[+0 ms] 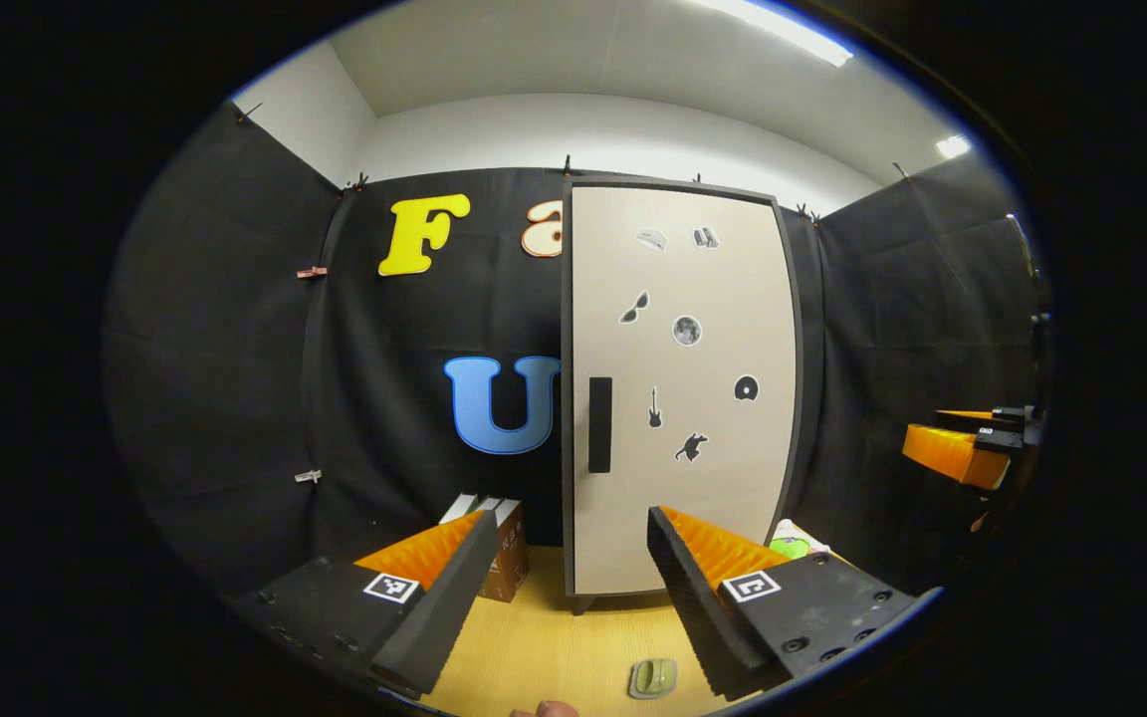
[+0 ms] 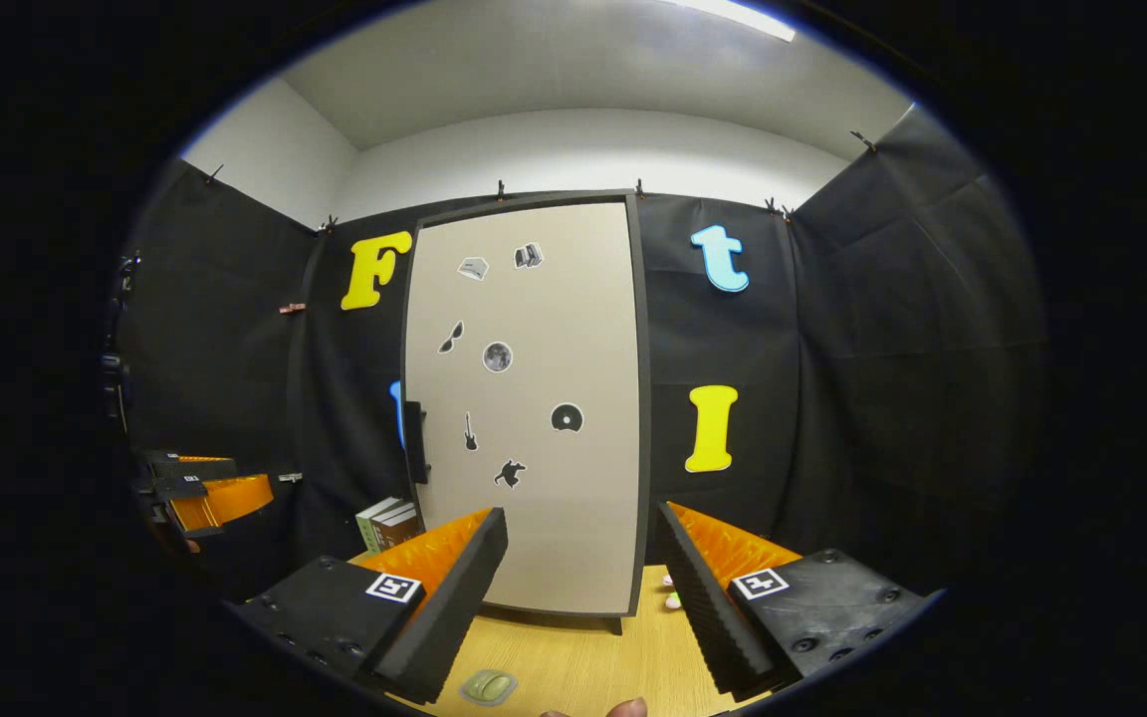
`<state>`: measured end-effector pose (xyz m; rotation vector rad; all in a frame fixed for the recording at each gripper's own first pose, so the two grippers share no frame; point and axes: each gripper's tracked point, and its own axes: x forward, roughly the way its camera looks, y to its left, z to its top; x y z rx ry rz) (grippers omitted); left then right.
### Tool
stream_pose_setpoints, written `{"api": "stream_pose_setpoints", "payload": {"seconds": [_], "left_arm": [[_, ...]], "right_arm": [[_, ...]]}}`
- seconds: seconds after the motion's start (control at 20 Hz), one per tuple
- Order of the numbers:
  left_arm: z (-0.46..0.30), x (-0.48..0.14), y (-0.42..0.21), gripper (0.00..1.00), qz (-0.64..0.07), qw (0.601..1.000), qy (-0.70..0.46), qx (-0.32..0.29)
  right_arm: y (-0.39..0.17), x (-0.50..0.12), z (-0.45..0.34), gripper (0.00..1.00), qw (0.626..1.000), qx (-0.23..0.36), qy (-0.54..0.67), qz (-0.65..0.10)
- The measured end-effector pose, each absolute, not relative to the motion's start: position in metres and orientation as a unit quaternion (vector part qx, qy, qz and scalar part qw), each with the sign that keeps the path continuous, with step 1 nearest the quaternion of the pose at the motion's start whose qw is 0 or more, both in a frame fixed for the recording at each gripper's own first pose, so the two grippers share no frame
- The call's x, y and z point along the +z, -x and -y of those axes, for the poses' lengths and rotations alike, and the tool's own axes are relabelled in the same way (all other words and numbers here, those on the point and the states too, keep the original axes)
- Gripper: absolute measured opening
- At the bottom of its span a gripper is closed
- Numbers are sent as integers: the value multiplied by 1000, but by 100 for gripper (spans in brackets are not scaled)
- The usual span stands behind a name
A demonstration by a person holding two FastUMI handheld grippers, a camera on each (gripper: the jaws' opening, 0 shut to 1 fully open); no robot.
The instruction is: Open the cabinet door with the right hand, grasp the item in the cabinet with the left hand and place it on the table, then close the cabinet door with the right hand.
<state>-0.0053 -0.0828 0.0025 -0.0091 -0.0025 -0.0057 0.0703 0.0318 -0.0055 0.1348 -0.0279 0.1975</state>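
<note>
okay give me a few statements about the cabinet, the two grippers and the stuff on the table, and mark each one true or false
1. The cabinet door is shut. True.
2. The right gripper is clamped on the door handle. False: it is open, short of the door.
3. The left gripper is open and holds nothing. True.
4. The handle sits on the door's right edge. False: it is on the left edge.
5. Books stand on the table left of the cabinet. True.

Beige cabinet door (image 1: 683, 388) — black handle (image 1: 600, 424)
</note>
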Motion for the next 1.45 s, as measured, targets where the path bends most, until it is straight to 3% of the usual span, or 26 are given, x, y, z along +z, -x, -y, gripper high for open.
{"api": "stream_pose_setpoints", "payload": {"seconds": [1.45], "left_arm": [[91,3,-4,95,-3,1000,-10,-12]], "right_arm": [[-69,-10,-34,97,993,93,-67,14]]}}
